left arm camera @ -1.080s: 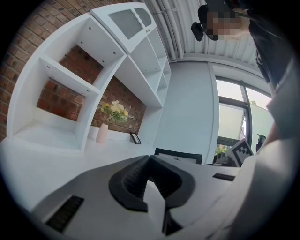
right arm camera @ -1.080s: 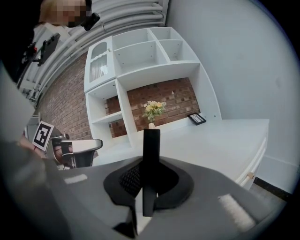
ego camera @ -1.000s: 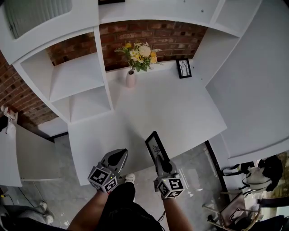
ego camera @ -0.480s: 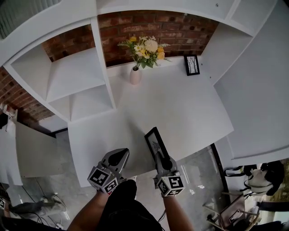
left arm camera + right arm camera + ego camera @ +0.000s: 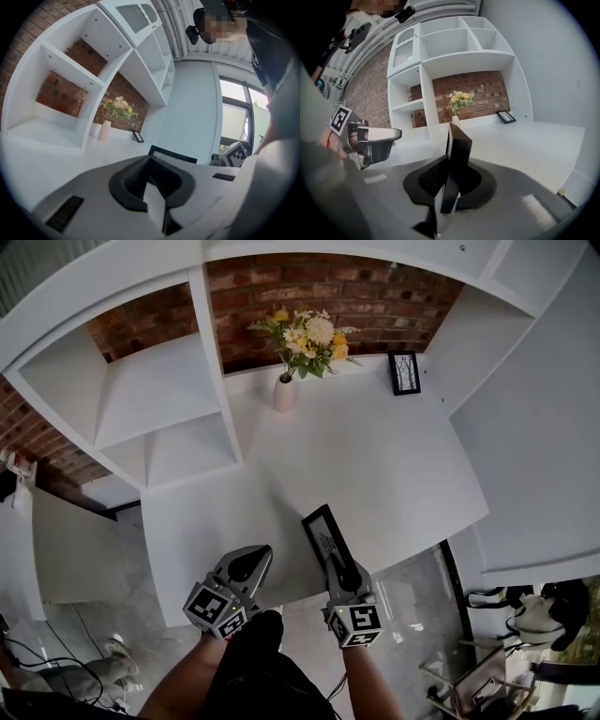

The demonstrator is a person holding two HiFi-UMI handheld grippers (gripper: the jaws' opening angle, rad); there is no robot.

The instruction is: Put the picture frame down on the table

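Gripping the black picture frame (image 5: 323, 531) edge-on, the right gripper (image 5: 343, 570) holds it above the near edge of the table (image 5: 375, 465). Just beside it, the left gripper (image 5: 251, 559) hovers at that same edge, jaws pressed together on nothing. Along the table's far edge stand a flower vase (image 5: 284, 393) and a small framed print (image 5: 405, 372).

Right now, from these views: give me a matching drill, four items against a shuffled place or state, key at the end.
Items:
1. left tool
2. right tool
3. vase
4. small frame

Place or state:
A. back right corner of the table
B. shut on the picture frame
C. shut, nothing in it
D. back of the table, next to the shelf unit

Pairs: 1-C, 2-B, 3-D, 4-A
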